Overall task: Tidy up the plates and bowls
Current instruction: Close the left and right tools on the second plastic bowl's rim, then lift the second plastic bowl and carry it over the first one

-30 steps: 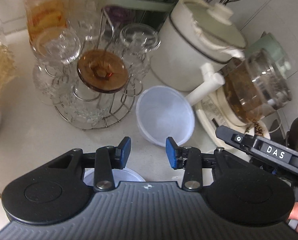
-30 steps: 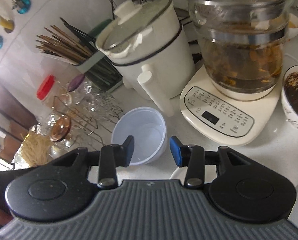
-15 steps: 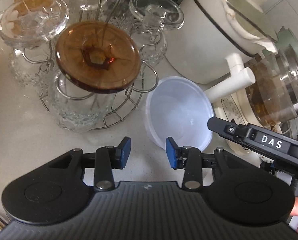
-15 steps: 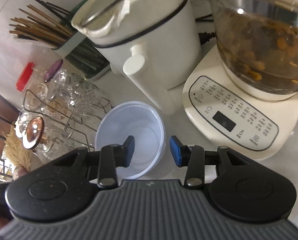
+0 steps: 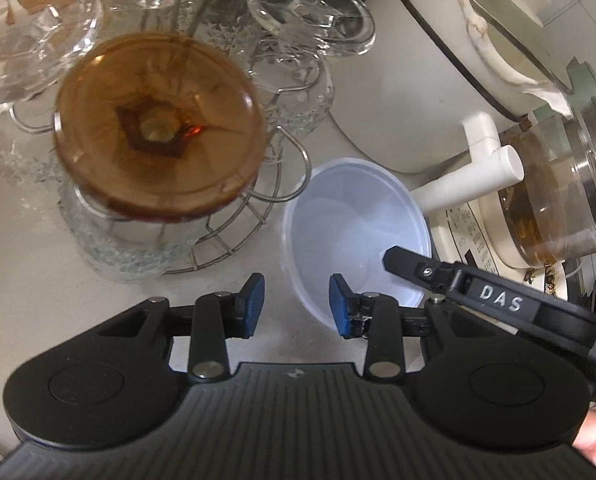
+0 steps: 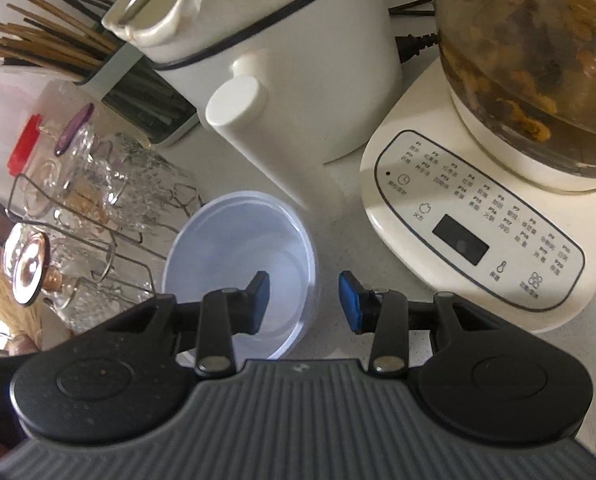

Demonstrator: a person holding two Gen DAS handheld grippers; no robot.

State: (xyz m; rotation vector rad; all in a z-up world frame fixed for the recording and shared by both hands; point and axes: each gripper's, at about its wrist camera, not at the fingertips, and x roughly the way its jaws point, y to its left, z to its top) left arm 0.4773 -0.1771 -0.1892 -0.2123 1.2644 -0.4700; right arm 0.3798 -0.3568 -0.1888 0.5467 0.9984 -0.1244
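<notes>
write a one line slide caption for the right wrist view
Open right tongs straddle the near rim of a plastic bowl beside a white pot and glass rack.

Soft daylight lit both views evenly, with faint shadows. The amber glass (image 5: 158, 128) was blurred, and fisheye distortion bent everything near the edges.

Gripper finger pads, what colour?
Blue pads on black arms; clearest in the right wrist view.
</notes>
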